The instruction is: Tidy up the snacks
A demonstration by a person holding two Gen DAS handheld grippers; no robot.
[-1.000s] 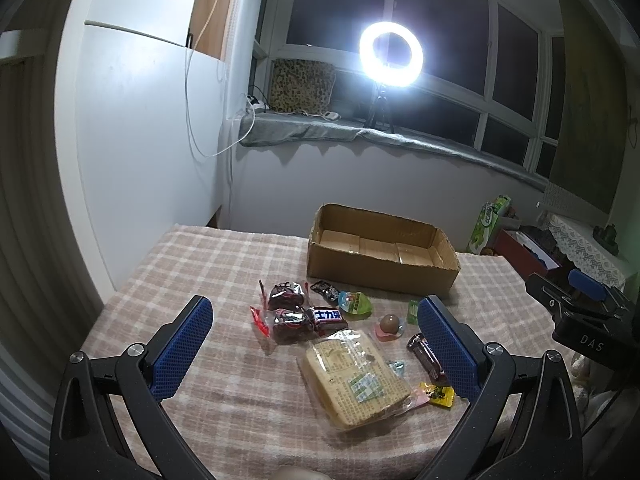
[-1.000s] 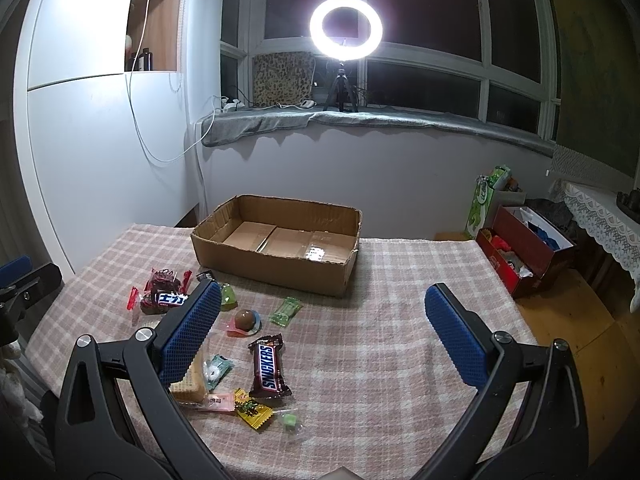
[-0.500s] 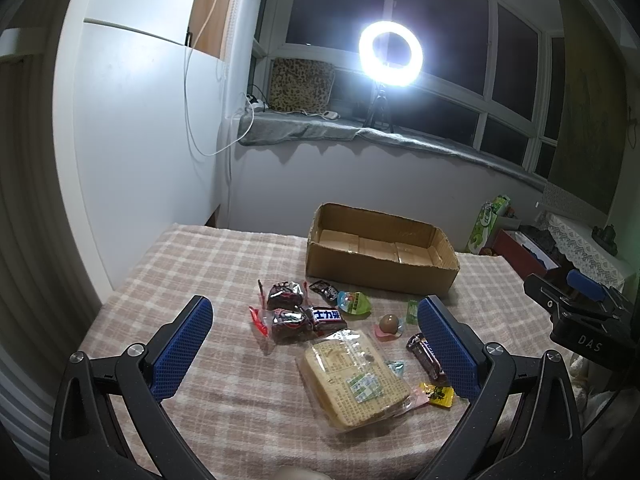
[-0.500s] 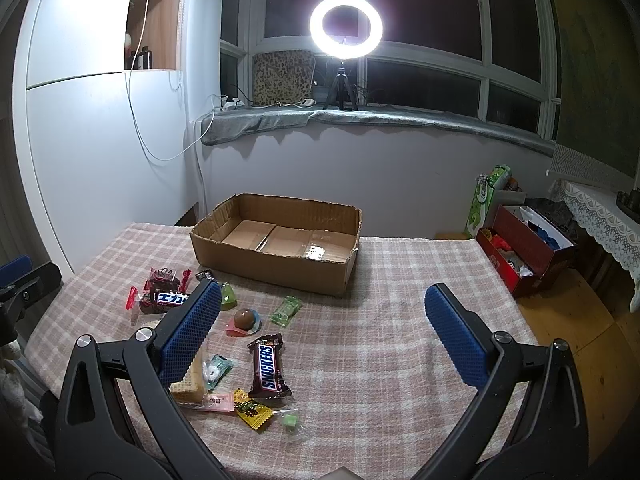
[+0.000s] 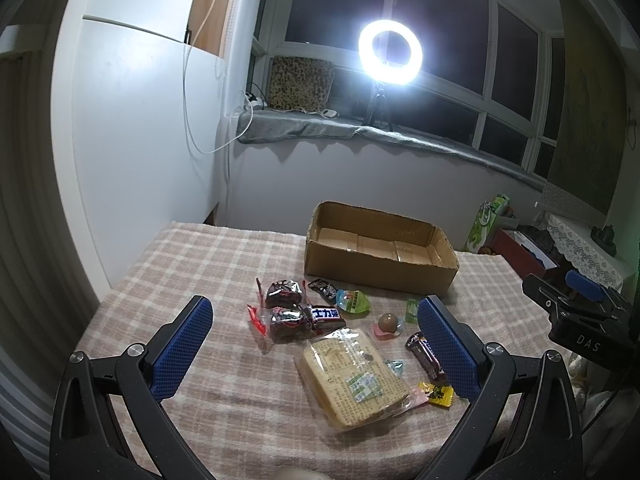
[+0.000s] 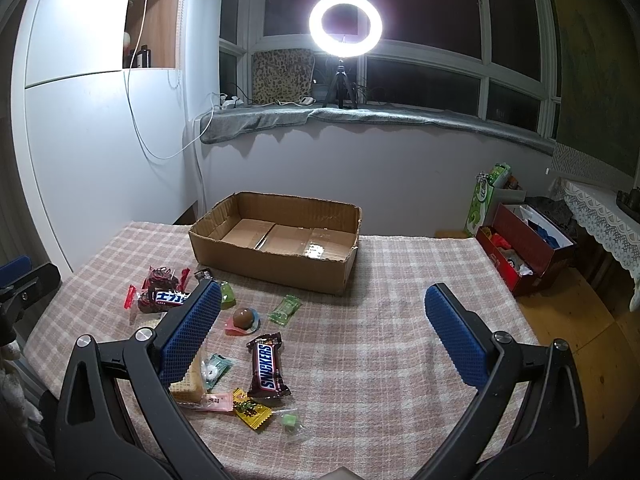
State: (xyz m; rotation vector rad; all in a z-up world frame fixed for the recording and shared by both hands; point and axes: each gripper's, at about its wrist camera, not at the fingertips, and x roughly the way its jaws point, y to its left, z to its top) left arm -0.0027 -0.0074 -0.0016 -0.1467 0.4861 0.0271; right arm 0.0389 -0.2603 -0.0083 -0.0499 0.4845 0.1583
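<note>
Nothing moved; both claws, left (image 5: 316, 340) and right (image 6: 322, 326), spread, hiding snacks (image 6: 269, 366).

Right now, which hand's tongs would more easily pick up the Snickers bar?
Probably right: the Snickers bar lies just ahead of the open right tongs; it sits at the far edge of the left tongs' view.

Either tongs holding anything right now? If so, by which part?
Nothing held. Left tongs and right tongs are both open, hovering above the table; the snacks lie loose on the checked cloth.
</note>
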